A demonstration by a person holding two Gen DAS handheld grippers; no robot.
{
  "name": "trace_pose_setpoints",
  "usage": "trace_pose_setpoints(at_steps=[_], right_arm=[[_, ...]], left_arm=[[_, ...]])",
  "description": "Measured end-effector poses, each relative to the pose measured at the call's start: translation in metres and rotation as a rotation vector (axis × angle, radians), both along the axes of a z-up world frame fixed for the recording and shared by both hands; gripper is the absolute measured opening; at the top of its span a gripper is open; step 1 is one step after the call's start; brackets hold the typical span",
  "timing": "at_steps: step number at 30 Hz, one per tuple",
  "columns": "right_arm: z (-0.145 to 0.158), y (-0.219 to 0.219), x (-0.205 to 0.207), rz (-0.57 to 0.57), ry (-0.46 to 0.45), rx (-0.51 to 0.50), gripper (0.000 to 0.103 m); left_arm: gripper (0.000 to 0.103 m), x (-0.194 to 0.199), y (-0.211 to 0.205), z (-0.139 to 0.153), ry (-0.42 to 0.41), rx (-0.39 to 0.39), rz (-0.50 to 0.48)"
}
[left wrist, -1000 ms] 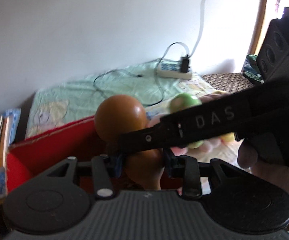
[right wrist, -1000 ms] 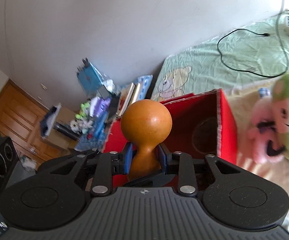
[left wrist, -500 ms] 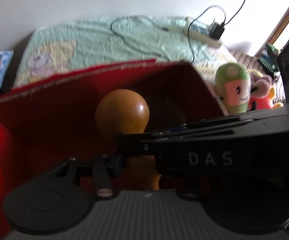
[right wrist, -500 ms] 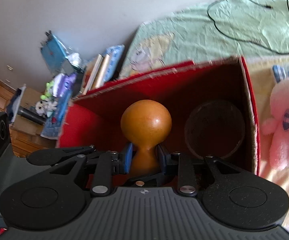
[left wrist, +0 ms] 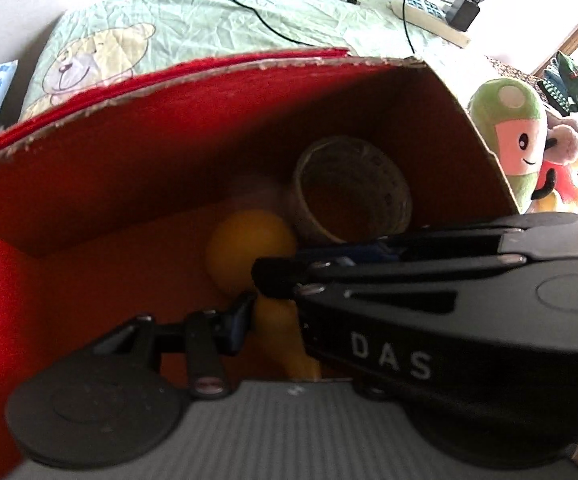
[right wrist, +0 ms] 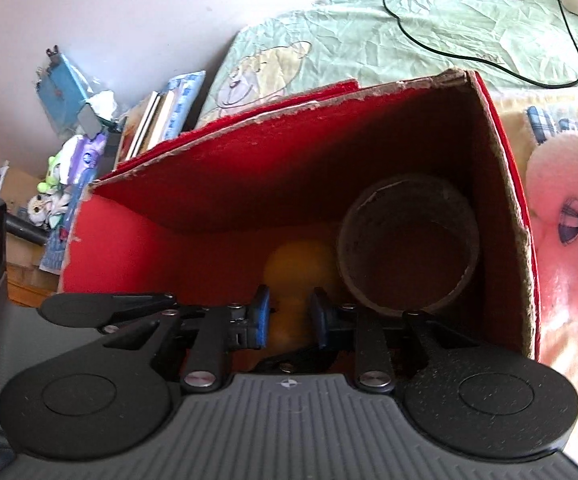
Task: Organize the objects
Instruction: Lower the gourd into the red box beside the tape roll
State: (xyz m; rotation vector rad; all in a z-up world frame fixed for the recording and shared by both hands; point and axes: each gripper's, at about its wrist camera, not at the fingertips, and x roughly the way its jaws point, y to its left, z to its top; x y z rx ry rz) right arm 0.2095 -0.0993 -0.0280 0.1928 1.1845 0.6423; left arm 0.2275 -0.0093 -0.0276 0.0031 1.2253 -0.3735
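while both claws reach into the red box [right wrist: 225,184], the right claw [right wrist: 289,316] is parted around the orange gourd toy's [right wrist: 301,264] neck, not clamping. left claw [left wrist: 273,312] state: cannot tell, half hidden. gourd sits inside the box just beside the round basket [right wrist: 409,240].

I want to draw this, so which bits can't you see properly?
- Orange toy: blurred in both views, and it is unclear whether either tool grips it.
- Left tool: one finger is hidden behind the right tool in the left wrist view.
- Round pot: the inside is too dark in the right wrist view.
- Pink plush: cut off by the right wrist view's edge.
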Motion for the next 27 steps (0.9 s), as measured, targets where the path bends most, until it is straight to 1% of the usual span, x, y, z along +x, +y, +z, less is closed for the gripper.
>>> trace_pose_setpoints(at_steps=[3,5,7,8,14,27], right_arm=[[-0.0003,-0.0007,-0.0003,-0.006,-0.006,-0.005,0.027],[-0.0007,-0.0020,-0.0007,-0.009,-0.010,-0.004,0.027],[-0.0006,-0.0037,-0.0013,-0.013,-0.016,0.003,0.027],[-0.0006,-0.0035,-0.0018,-0.015,-0.019,0.007,0.027],[0.0008,-0.0049,-0.0052,-0.028,-0.043,0.022,0.026],[-0.0006,-0.0026,-0.0098,-0.055,-0.061,-0.010,0.025]], left_arm=[[0.038,-0.0004,0.0016,0.0009,0.005,-0.007,0.002],[0.042,-0.0008,0.0023,0.0016,0.005,-0.015,-0.003],[0.048,-0.0006,0.0036,0.0033,0.001,-0.024,-0.010],[0.049,-0.0011,0.0033,0.0040,-0.002,-0.026,-0.015],[0.050,-0.0038,0.0020,0.0059,-0.017,-0.022,-0.027],[0.050,-0.0073,-0.0025,0.0075,-0.055,0.017,-0.021]])
